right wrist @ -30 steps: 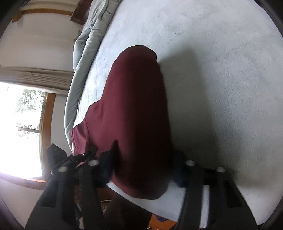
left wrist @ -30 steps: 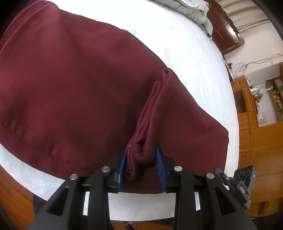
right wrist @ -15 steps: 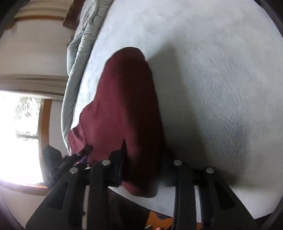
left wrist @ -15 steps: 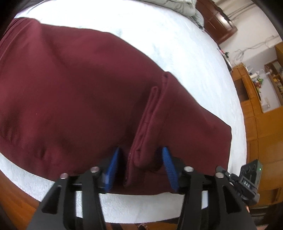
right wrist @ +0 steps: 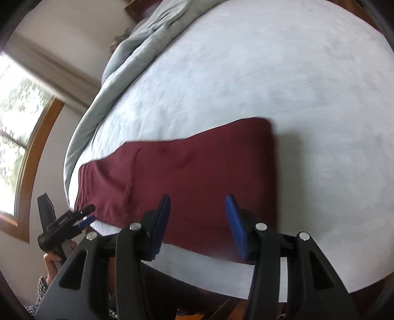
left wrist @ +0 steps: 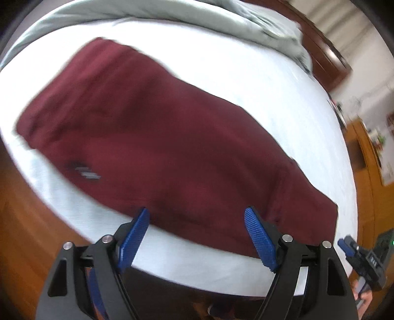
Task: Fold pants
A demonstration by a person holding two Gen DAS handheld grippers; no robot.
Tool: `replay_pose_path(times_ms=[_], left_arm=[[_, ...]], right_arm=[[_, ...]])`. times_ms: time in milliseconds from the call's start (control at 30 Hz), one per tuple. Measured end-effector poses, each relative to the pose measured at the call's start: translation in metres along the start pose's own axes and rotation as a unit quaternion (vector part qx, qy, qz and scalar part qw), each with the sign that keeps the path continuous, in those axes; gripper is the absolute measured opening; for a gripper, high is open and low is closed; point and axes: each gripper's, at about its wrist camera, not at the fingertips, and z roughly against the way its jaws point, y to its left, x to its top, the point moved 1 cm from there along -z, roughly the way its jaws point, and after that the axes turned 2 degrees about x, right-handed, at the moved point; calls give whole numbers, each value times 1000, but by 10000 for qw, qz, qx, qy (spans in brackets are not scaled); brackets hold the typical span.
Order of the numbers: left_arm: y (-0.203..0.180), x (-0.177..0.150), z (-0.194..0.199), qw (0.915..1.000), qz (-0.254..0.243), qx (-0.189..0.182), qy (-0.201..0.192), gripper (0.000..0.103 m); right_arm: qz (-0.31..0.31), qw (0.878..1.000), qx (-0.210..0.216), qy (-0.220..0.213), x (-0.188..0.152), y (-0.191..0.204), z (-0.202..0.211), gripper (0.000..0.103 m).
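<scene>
The maroon pants (left wrist: 160,137) lie flat in a long folded strip on the white bed (left wrist: 246,64), close to its near edge. They also show in the right wrist view (right wrist: 197,172), waistband at the left. My left gripper (left wrist: 197,216) is open and empty, just above the near edge of the pants. My right gripper (right wrist: 198,204) is open and empty, over the pants near their right end. The other gripper shows at the edge of each view, at the right of the left wrist view (left wrist: 364,256) and at the left of the right wrist view (right wrist: 64,221).
A grey duvet (right wrist: 138,54) is bunched along the far side of the bed, also in the left wrist view (left wrist: 221,17). A window (right wrist: 14,128) is at the left. Wooden cabinets (left wrist: 369,157) stand at the right. A wooden floor (left wrist: 24,233) lies below the bed edge.
Both grippers have let go of the pants, opened and pulled back. The bunched fabric that they held now lies flat on the bed.
</scene>
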Motion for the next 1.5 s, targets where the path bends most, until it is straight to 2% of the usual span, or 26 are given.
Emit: replay_pose_path(times_ms=[100, 200, 267, 367, 500, 567, 667, 733, 767, 800, 900, 933, 967, 1000, 1033, 1067, 1133, 1167, 1233, 1300, 1333, 1367, 1433, 1500], left_arm=[[39, 4, 8, 9986, 481, 201, -118, 80], [80, 8, 11, 9936, 1070, 282, -209, 80], [99, 12, 10, 9889, 1435, 223, -303, 80], [135, 23, 7, 9771, 2077, -18, -455, 79], [162, 36, -5, 9679, 2474, -290, -341, 81], [162, 38, -11, 9653, 2554, -435, -331, 80], [162, 43, -10, 9614, 2582, -823, -468, 72], [154, 52, -12, 9610, 2478, -1137, -467, 69], [150, 56, -11, 9627, 2427, -1082, -509, 69], [147, 61, -9, 9626, 2363, -1188, -586, 69], [143, 64, -10, 9497, 2289, -2000, -756, 69], [142, 66, -11, 9501, 2255, -2006, -787, 69], [143, 67, -14, 9547, 2213, -1840, -754, 69], [146, 68, -22, 9609, 2226, -1523, -622, 70], [149, 69, -30, 9634, 2298, -1273, -523, 70], [151, 70, -36, 9627, 2375, -1207, -475, 71], [152, 73, -38, 9543, 2623, -1328, -541, 79], [151, 73, -36, 9497, 2734, -1398, -618, 79], [142, 78, -28, 9438, 2601, -1853, -855, 78], [132, 79, -18, 9451, 2212, -2156, -1070, 76], [128, 81, -18, 9482, 2095, -2120, -1099, 75], [128, 82, -22, 9531, 2067, -1946, -1051, 75], [133, 86, -37, 9627, 2224, -1309, -812, 75], [142, 85, -48, 9597, 2410, -1256, -716, 74]], right_arm=[[173, 9994, -87, 303, 5, 25, -35, 47], [217, 9979, -124, 592, -1, 28, -59, 48], [293, 9974, -228, 610, -4, 32, -67, 48], [292, 9976, -194, 605, -5, 31, -68, 49], [7, 9983, 23, 589, -3, 19, -66, 49], [-20, 9983, 37, 587, -3, 17, -66, 49], [25, 9983, -9, 590, -4, 16, -65, 49], [33, 9982, -34, 600, -4, 16, -66, 49], [24, 9982, -45, 604, -4, 16, -66, 49], [21, 9982, -51, 601, -4, 16, -67, 49], [21, 9982, -55, 589, -5, 18, -69, 49], [17, 9983, -55, 586, -5, 18, -69, 49], [9, 9983, -57, 581, -6, 18, -69, 49], [-4, 9983, -61, 577, -6, 18, -69, 49], [-11, 9983, -67, 573, -6, 19, -70, 49], [-10, 9983, -71, 574, -6, 20, -71, 49], [10, 9984, -58, 570, -6, 20, -70, 49], [11, 9984, -48, 565, -7, 20, -70, 49], [-12, 9984, -32, 564, -7, 18, -70, 49], [-20, 9984, -27, 568, -7, 17, -70, 49], [-16, 9984, -26, 569, -7, 17, -70, 49], [-16, 9984, -22, 568, -7, 17, -70, 50], [-5, 9984, -20, 567, -7, 17, -70, 50], [9, 9984, -9, 564, -7, 17, -69, 50]])
